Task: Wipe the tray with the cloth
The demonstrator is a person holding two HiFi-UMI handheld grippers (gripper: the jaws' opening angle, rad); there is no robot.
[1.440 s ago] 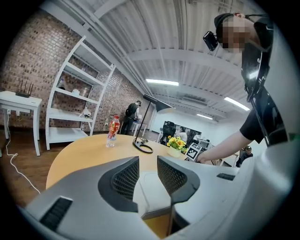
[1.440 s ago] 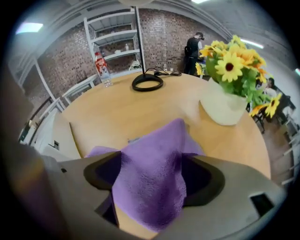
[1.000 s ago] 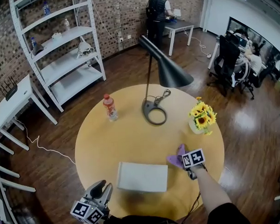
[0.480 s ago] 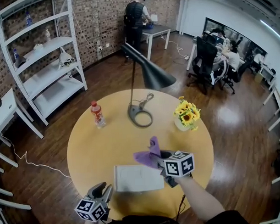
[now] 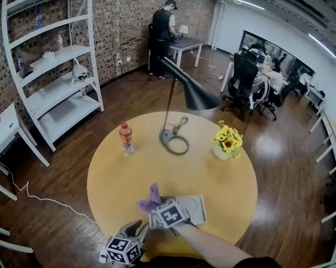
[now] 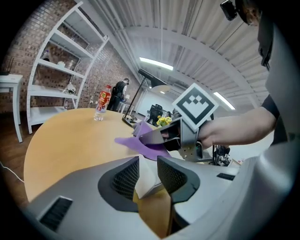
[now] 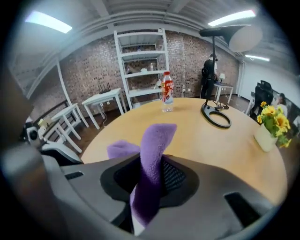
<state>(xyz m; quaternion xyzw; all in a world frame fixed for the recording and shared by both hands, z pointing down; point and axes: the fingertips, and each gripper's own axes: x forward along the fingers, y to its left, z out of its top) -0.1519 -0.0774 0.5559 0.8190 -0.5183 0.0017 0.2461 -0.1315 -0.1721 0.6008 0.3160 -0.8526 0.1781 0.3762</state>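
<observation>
The right gripper (image 7: 150, 174) is clamped on a purple cloth (image 7: 154, 145). The cloth stands up in a fold from between the jaws and hides much of the pads. In the head view this gripper sits over the left part of the white tray (image 5: 194, 209) and covers it, its forearm reaching in from the bottom edge and angled down. The left gripper (image 6: 148, 176) has its jaws drawn together, a tray corner showing in the slit; contact cannot be told. It sits low by the near edge of the round table (image 5: 213, 156), where the tray lies.
</observation>
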